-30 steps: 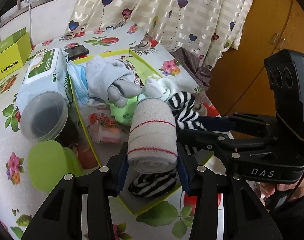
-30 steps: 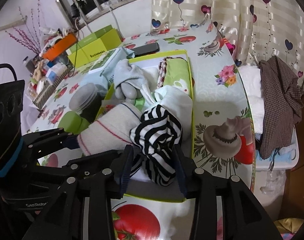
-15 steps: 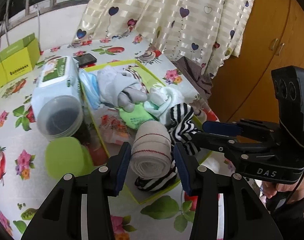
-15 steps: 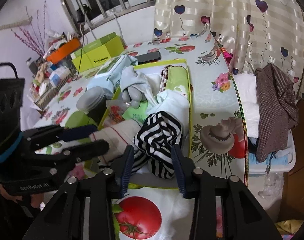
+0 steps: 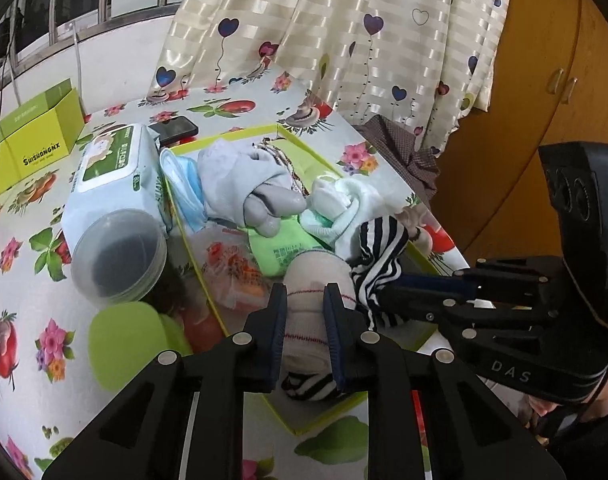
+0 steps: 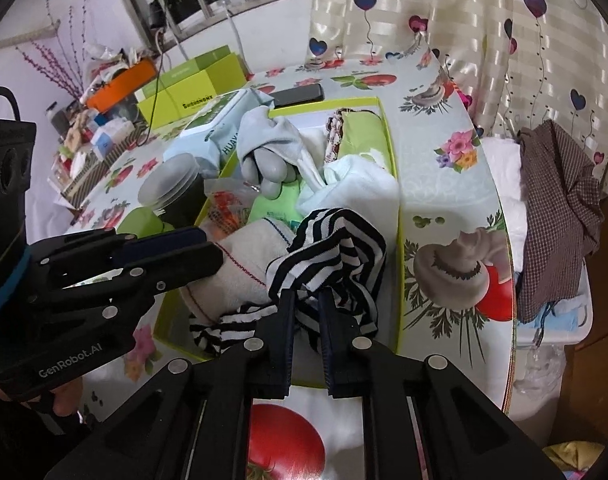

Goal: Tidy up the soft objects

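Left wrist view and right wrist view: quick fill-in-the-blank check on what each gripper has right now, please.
1. The left gripper is shut on the white rolled sock marked with thin ____ lines.
2. The right gripper is shut on a sock striped black and ____.
3. Both socks are over the tray with the ____ rim.
4. The dark phone lies ____ the tray.

Missing words: red; white; yellow-green; outside

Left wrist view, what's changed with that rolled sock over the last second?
The left hand-held gripper has closed, squeezing the white rolled sock, and the right hand-held gripper has pinched the black-and-white striped sock. The lime-green box stayed put.
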Demonstrator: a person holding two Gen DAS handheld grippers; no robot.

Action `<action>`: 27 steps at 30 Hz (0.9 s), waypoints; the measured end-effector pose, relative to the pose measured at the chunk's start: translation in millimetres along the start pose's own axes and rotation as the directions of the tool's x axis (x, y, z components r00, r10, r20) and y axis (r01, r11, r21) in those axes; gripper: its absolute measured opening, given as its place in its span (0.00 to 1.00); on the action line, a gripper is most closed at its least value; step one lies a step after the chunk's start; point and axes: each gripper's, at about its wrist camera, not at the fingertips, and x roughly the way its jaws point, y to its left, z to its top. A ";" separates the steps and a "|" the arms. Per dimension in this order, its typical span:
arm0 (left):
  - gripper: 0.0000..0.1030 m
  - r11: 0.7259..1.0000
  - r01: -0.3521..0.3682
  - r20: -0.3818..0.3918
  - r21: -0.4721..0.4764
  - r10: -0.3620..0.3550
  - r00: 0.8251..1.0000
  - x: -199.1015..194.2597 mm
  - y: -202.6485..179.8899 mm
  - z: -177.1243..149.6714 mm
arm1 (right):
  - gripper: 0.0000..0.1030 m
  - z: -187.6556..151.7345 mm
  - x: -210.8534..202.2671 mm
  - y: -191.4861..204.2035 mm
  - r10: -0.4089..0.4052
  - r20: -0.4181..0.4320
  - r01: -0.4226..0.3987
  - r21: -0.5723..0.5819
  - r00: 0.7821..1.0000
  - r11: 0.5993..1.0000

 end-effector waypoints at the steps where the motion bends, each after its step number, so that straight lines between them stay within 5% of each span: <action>1: 0.19 1.000 -0.001 -0.001 0.002 0.001 1.000 0.5 -0.5 0.5 | 0.11 -0.3 0.8 -0.4 0.004 -0.002 -0.004 0.004 1.000 1.000; 14: 0.19 1.000 -0.010 0.030 0.016 0.009 1.000 -35.4 -5.5 -8.2 | 0.11 -4.4 -20.4 8.4 -0.015 0.035 0.015 0.005 0.999 1.000; 27: 0.19 1.000 -0.013 -0.056 0.027 0.014 0.998 -13.8 -6.2 -22.9 | 0.12 -14.1 -28.7 15.5 -0.035 0.028 0.034 0.007 0.999 0.999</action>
